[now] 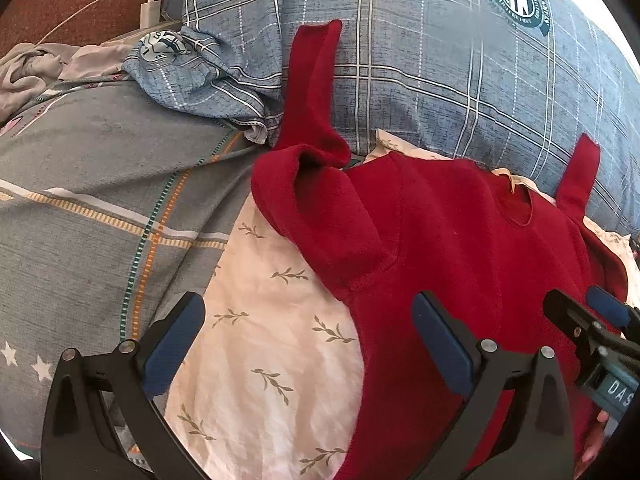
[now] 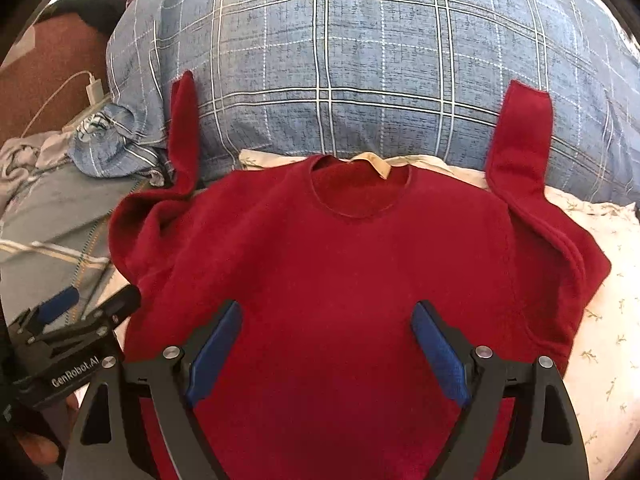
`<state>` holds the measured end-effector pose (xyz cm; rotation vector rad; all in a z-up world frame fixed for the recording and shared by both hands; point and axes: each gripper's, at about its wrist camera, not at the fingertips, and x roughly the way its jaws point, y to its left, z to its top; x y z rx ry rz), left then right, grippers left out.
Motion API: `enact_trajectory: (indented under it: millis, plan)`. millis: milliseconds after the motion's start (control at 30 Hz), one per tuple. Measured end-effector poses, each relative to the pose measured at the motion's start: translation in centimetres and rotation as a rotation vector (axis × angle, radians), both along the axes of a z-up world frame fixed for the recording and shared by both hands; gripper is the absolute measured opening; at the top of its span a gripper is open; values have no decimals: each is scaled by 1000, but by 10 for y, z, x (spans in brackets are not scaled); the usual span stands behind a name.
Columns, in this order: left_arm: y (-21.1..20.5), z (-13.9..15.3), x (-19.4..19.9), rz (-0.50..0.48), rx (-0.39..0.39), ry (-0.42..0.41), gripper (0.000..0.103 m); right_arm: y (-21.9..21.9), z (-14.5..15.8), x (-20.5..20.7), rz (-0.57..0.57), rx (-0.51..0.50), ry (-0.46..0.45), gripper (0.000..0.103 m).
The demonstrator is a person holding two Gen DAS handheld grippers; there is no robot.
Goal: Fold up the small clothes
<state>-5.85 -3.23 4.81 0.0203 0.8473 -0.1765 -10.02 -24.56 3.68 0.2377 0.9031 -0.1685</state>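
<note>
A: Garment position? Log it.

B: Small dark-red fleece sweater (image 2: pixel 340 272) lies front-up and spread flat on a white cotton sheet printed with green leaf sprigs (image 1: pixel 272 320), on the bed. Round neckline toward a large blue-grey plaid pillow with a round teal crest (image 2: pixel 360 72). Both sleeves turn upward and rest against that pillow; left sleeve (image 1: pixel 316 88) is bunched at the shoulder, right sleeve (image 2: pixel 524 140) folds along the armhole.

A: Tongs?

B: Left tongs (image 1: pixel 308 344) spread wide, holding nothing; 1 blue pad over the sheet, the other over the sweater's left side. Right tongs (image 2: pixel 326 348) also spread wide, empty, above the sweater's chest. Contact with the fabric: cannot tell.

A: Surroundings?

B: Grey bedcover with orange and teal stripes (image 1: pixel 100 184) left of the sheet. White charger block with its cable (image 1: pixel 150 10) beyond it, beside the pillow.
</note>
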Motion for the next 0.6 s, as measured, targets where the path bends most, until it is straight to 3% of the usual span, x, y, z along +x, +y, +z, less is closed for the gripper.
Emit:
enact_trajectory:
  millis: [200, 400, 500, 600]
  plan:
    - [11, 15, 20, 15, 36, 6, 103, 2, 4, 22, 37, 14, 4, 88]
    - [29, 6, 44, 75, -37, 32, 103, 22, 5, 51, 114, 23, -16, 86]
    - [34, -6, 54, 90, -66, 93, 103, 36, 9, 70, 169, 24, -45, 86]
    - [36, -8, 60, 105, -59, 92, 103, 45, 18, 97, 210, 58, -68, 87]
